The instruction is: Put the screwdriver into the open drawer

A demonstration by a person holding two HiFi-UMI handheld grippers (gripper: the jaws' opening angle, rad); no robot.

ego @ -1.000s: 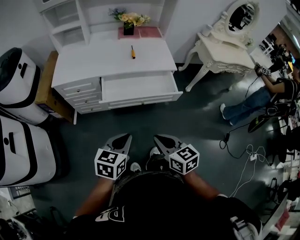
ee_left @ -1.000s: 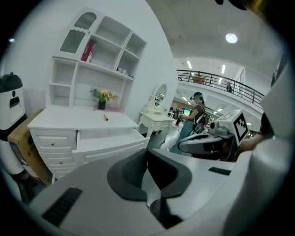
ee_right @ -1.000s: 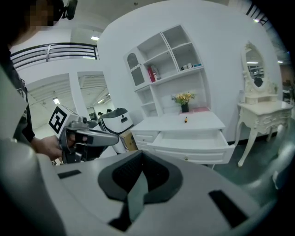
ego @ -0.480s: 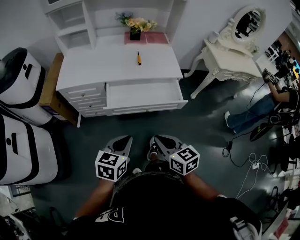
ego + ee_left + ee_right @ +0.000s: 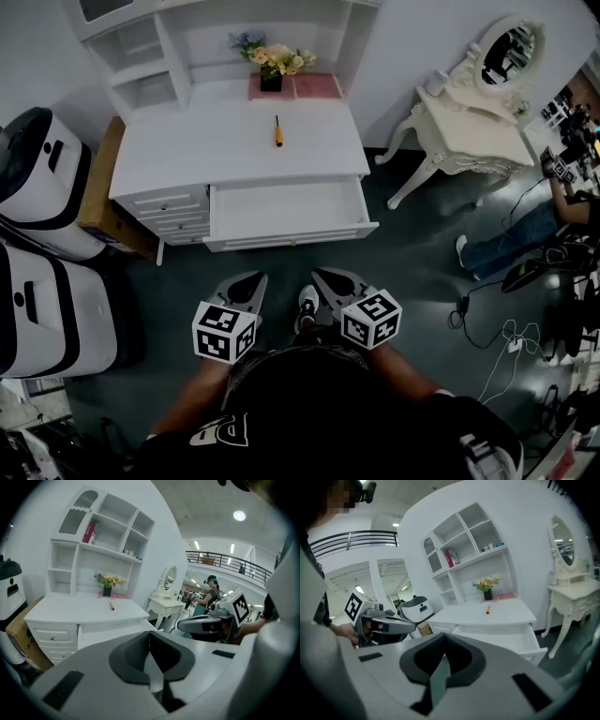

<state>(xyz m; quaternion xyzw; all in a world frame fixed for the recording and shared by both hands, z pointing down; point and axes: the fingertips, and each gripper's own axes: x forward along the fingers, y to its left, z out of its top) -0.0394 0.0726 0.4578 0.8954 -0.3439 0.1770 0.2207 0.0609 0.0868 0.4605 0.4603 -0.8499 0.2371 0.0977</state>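
A screwdriver (image 5: 277, 131) with an orange handle lies on the white desk top (image 5: 187, 141), also seen as a small screwdriver (image 5: 111, 606) in the left gripper view and as the screwdriver (image 5: 488, 610) in the right gripper view. Below it, the wide drawer (image 5: 286, 208) stands pulled out with nothing in it. My left gripper (image 5: 247, 280) and right gripper (image 5: 327, 277) hang side by side over the dark floor, well short of the desk. Both are shut and hold nothing.
A vase of flowers (image 5: 272, 66) on a pink mat (image 5: 295, 86) stands at the desk's back under white shelves. A white vanity table with an oval mirror (image 5: 469, 127) is at the right. White-and-black machines (image 5: 42, 178) and a cardboard box (image 5: 94, 187) crowd the left. Cables (image 5: 497, 328) trail at the right.
Both grippers have moved forward toward the desk, which now sits lower and nearer in the head view. The screwdriver and the drawer have not moved.
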